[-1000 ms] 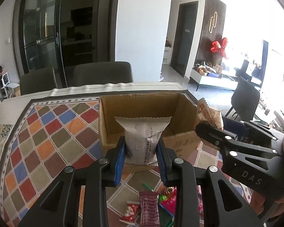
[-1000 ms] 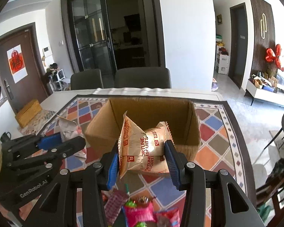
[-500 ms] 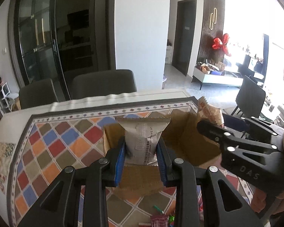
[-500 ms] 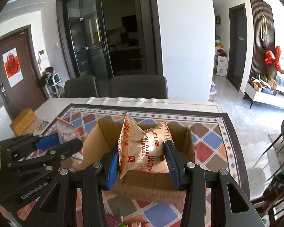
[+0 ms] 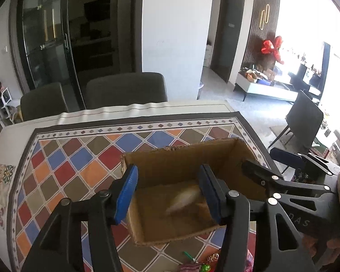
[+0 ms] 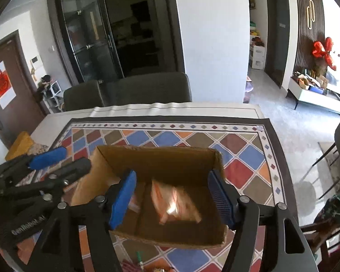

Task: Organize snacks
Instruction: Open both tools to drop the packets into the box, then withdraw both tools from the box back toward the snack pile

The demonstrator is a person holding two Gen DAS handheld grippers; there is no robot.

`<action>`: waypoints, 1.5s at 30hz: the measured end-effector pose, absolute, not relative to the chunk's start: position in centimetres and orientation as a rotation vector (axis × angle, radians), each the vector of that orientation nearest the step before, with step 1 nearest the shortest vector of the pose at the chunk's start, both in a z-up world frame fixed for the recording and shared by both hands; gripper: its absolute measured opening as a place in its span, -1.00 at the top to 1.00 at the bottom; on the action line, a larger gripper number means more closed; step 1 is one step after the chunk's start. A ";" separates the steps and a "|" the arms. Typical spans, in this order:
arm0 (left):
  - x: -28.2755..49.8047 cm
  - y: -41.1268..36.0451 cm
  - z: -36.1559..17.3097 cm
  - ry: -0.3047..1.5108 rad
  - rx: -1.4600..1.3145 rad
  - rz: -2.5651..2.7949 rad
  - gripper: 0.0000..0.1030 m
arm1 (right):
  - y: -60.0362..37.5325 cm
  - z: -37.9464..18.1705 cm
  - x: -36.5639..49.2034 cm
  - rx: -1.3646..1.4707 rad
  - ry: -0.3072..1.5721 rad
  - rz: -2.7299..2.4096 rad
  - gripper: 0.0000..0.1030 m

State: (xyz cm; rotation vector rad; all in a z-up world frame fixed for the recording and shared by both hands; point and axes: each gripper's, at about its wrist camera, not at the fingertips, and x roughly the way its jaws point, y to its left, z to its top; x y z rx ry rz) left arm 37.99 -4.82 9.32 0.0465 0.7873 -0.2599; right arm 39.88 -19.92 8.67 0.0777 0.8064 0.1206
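Both grippers hang over the cardboard box (image 5: 183,165), tilted down into it. The left gripper (image 5: 168,192) has its jaws spreading apart, blue pads clear of everything, and below and between them a pale snack packet (image 5: 183,200) shows as a blur inside the box, touching neither pad. Over on the right gripper (image 6: 172,200) the jaws are widening too, nothing pressed between them, and an orange-and-white biscuit packet (image 6: 174,206) is smeared with motion in the box beneath, just right of centre between the fingers. The box sits on a diamond-patterned tablecloth (image 6: 242,156). Loose sweets (image 5: 204,264) lie on the cloth on the near side of the box, under the left gripper's frame.
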 end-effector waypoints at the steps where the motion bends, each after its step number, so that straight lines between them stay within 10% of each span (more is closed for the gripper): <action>1: 37.6 -4.8 9.3 0.783 0.051 -0.253 -0.14 | -20.2 8.7 39.7 0.077 0.810 0.115 -0.30; 45: 15.8 -5.8 3.3 0.740 0.097 -0.240 -0.42 | -21.2 4.3 18.2 0.042 0.763 0.123 -0.30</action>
